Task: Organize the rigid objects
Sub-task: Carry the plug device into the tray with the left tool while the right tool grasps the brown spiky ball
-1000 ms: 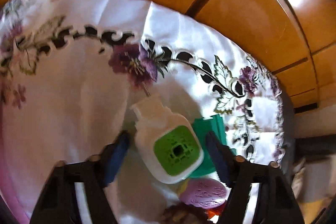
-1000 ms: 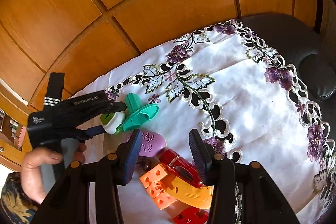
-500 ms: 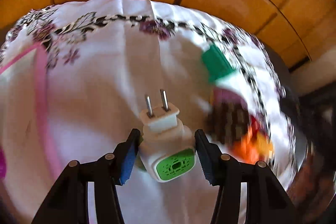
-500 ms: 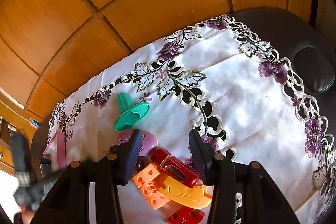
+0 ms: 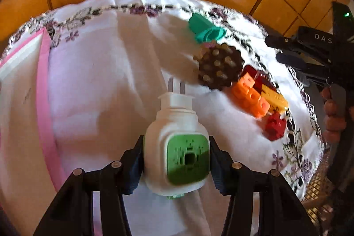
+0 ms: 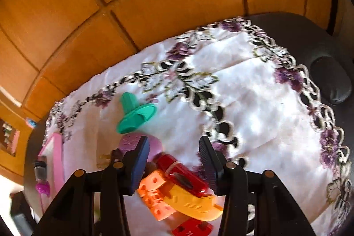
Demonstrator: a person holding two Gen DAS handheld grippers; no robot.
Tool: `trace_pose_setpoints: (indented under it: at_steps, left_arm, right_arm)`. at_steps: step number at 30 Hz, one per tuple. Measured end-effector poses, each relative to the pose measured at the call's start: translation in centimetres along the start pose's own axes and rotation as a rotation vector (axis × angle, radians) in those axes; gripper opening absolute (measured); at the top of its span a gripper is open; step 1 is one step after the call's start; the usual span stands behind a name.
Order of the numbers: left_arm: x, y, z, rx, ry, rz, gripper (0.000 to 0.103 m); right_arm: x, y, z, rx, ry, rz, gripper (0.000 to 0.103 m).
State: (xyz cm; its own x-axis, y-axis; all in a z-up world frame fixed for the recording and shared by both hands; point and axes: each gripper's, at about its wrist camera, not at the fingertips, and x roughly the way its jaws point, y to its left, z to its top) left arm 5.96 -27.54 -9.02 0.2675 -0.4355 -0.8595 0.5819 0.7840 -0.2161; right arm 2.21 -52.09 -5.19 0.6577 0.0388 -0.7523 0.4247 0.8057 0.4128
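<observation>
Left wrist view, read from its left edge: a pink tray (image 5: 45, 90) sits at the edge of the embroidered white cloth (image 5: 106, 72), and in the middle the left gripper (image 5: 176, 160) has its jaws clenched on the flanks of a white plug-in device (image 5: 176, 125) with a green face, prongs pointing away, carried clear above the cloth. Farther right lies the waiting cluster: a teal piece (image 5: 205, 31), a brown studded disc (image 5: 219, 65), an orange block strip (image 5: 251, 96), a yellow piece (image 5: 274, 98) and a red block (image 5: 274, 125). Beyond them the right gripper (image 6: 173, 160) hovers over that cluster, a red capsule-shaped piece (image 6: 183, 178) below its gap; its jaws stand apart with nothing pressed between them. The step in hand looks like carrying the plug-in device toward the tray. The next move probably calls for lowering it flat inside the pink rim before releasing, prongs kept off the wall so it does not tip.
</observation>
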Motion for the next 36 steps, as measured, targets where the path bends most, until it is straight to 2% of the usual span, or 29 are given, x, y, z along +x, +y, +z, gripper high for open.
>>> trace_pose_setpoints:
  at_steps: [6, 9, 12, 16, 22, 23, 24, 29, 33, 36]
  left_arm:
    - [0.0, 0.4, -0.3, -0.011, -0.027, -0.016, 0.052]
    - [0.0, 0.4, -0.3, -0.013, -0.036, -0.020, 0.052]
    - [-0.1, 0.5, -0.5, -0.023, -0.044, -0.030, 0.052]
    - [-0.1, 0.8, -0.5, -0.038, -0.048, -0.044, 0.052]
    - [-0.2, 0.8, -0.8, -0.037, -0.065, -0.048, 0.053]
    - [-0.2, 0.8, -0.8, -0.035, -0.068, -0.048, 0.052]
    - [-0.3, 0.8, -0.9, -0.033, -0.071, -0.047, 0.052]
    - [-0.7, 0.4, -1.0, -0.022, -0.079, -0.030, 0.052]
    - [-2.3, -0.2, -1.4, 0.005, -0.107, -0.054, 0.052]
    - [-4.4, -0.3, -1.5, 0.007, -0.136, -0.088, 0.052]
  right_arm:
    - [0.2, 3.9, -0.9, -0.167, 0.024, 0.139, 0.047]
    - [0.8, 6.0, -1.8, -0.250, 0.064, 0.163, 0.049]
    - [1.7, 8.6, -2.9, -0.363, 0.079, 0.129, 0.052]
    - [3.2, 9.9, -3.8, -0.433, 0.093, 0.046, 0.055]
    - [4.8, 9.7, -4.4, -0.454, 0.118, 0.001, 0.055]
    - [4.8, 9.7, -4.4, -0.458, 0.112, 0.001, 0.054]
    - [5.0, 9.7, -4.5, -0.463, 0.107, -0.010, 0.041]
    - [5.0, 9.9, -4.7, -0.482, 0.103, -0.015, 0.040]
    - [5.2, 9.2, -4.4, -0.430, 0.136, 0.027, 0.038]
    - [5.0, 9.5, -4.7, -0.454, 0.113, -0.012, 0.038]
